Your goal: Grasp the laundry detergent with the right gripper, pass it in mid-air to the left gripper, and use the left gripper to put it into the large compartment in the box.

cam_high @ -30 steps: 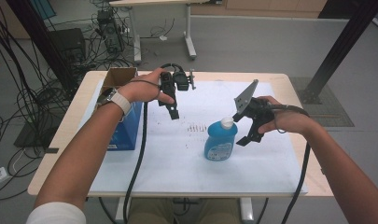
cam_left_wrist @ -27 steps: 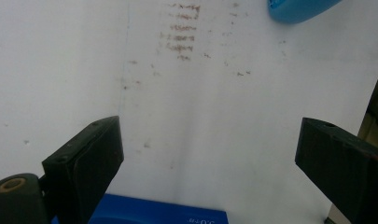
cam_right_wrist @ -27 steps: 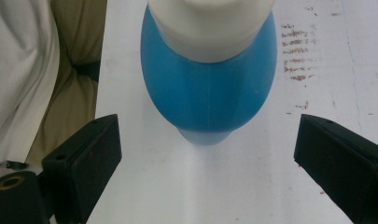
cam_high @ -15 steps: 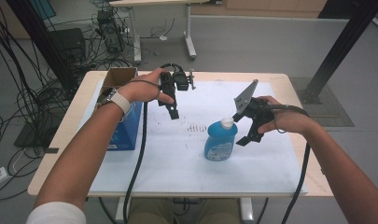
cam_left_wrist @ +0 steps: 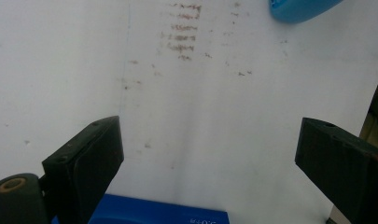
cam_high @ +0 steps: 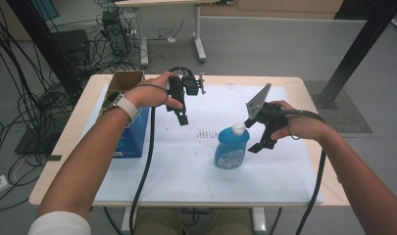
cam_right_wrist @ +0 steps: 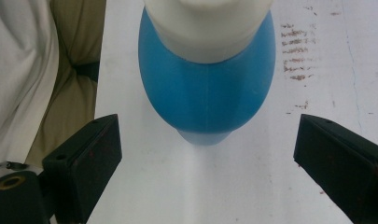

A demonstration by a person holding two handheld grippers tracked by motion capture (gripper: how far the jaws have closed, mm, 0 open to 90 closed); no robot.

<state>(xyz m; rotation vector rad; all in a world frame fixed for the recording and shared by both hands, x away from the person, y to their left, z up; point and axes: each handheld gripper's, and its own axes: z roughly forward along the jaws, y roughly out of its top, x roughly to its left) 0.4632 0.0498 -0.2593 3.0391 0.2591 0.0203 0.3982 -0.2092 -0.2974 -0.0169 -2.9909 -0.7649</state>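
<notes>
Hovering my right gripper (cam_high: 264, 132) just beside the blue bottle (cam_high: 231, 147), I have its 2 jaws spread wide and empty; in the right gripper view the bottle (cam_right_wrist: 207, 88) sits centred between them with its white cap (cam_right_wrist: 207, 23) nearest the lens, so I judge a grasp is being lined up from above and to the side. The bottle stands upright near the middle of the white sheet (cam_high: 186, 171), close to some faint reddish marks (cam_high: 204, 133).

My left gripper (cam_high: 180, 110) hangs above the sheet with its jaws wide apart too, holding nothing, probably parked out of the way. A blue box (cam_high: 132, 137) with an open cardboard carton (cam_high: 125, 81) behind it sits at the left edge of the table (cam_high: 309, 88), just beside my left forearm.

The sheet is bare in front of and to the right of the bottle, well clear of any edge, so I have room there.
</notes>
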